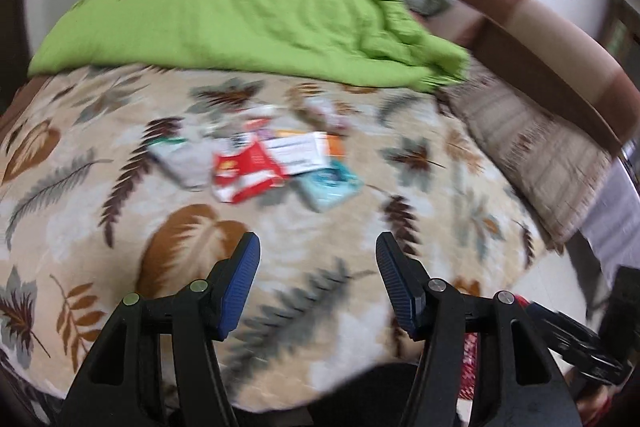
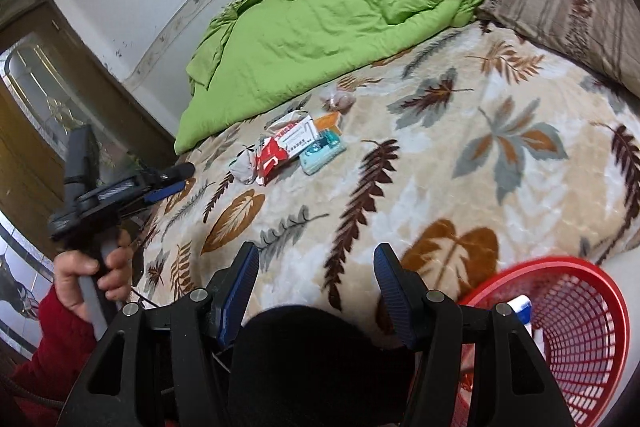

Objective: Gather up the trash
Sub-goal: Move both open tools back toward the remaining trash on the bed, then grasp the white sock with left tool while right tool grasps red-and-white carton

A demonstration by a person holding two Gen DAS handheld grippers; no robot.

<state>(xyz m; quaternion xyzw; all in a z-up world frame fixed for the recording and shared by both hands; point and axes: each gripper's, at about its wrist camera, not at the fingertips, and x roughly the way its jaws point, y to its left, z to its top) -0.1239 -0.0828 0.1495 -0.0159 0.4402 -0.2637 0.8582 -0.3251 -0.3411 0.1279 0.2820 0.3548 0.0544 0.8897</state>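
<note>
Both grippers empty: left gripper [image 1: 318,259] and right gripper [image 2: 316,267] have jaws apart, nothing between them. Trash pile [image 2: 288,147] sits mid-frame on the leaf blanket [image 2: 440,167], below the green quilt [image 2: 320,19]. Red basket [image 2: 580,307] lower right. Suggest taking the loose outer teal packet [image 2: 322,149] first, approaching low, pinching only its edge, avoiding blanket.

A lime-green quilt [image 2: 320,23] lies on a beige blanket [image 2: 500,195] patterned with brown and grey leaves; the mesh basket [image 2: 580,327] is red.
</note>
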